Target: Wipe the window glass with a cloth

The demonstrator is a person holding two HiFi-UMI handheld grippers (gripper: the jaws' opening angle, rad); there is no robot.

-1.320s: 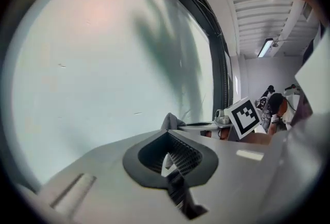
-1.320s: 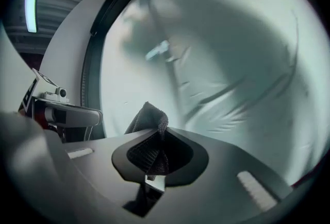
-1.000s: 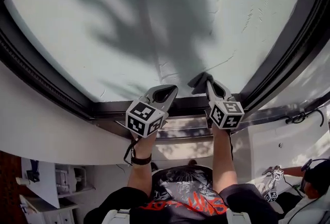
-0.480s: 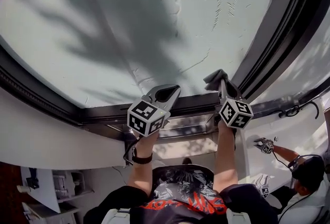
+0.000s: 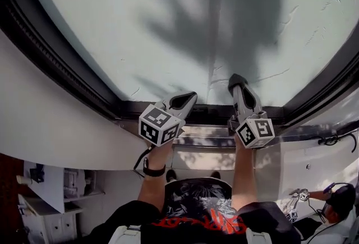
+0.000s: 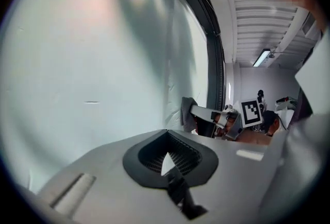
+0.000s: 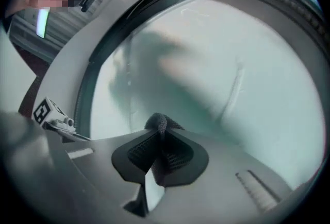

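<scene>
A large pane of window glass [image 5: 168,24] fills the upper head view, set in a dark frame [image 5: 61,63]. My right gripper [image 5: 235,81] is shut on a dark grey cloth [image 5: 236,78], whose bunched tip [image 7: 157,122] pokes out past the jaws against the lower glass. My left gripper [image 5: 188,97] is shut with nothing in it and hovers at the bottom frame, left of the right one. In the left gripper view the cloth [image 6: 186,113] and the right gripper show at the right, by the glass.
Faint streaks [image 5: 291,13] mark the glass at right. A white wall [image 5: 45,125] lies left of the frame and a sill [image 5: 207,142] runs below it. Another person [image 5: 336,203] sits at lower right with a marker cube [image 5: 303,197]. A cable [image 5: 336,139] hangs on the right wall.
The right gripper with the cloth swung right along the lower glass, then back left toward the middle. The left gripper stayed near the bottom frame. The head view shifted.
</scene>
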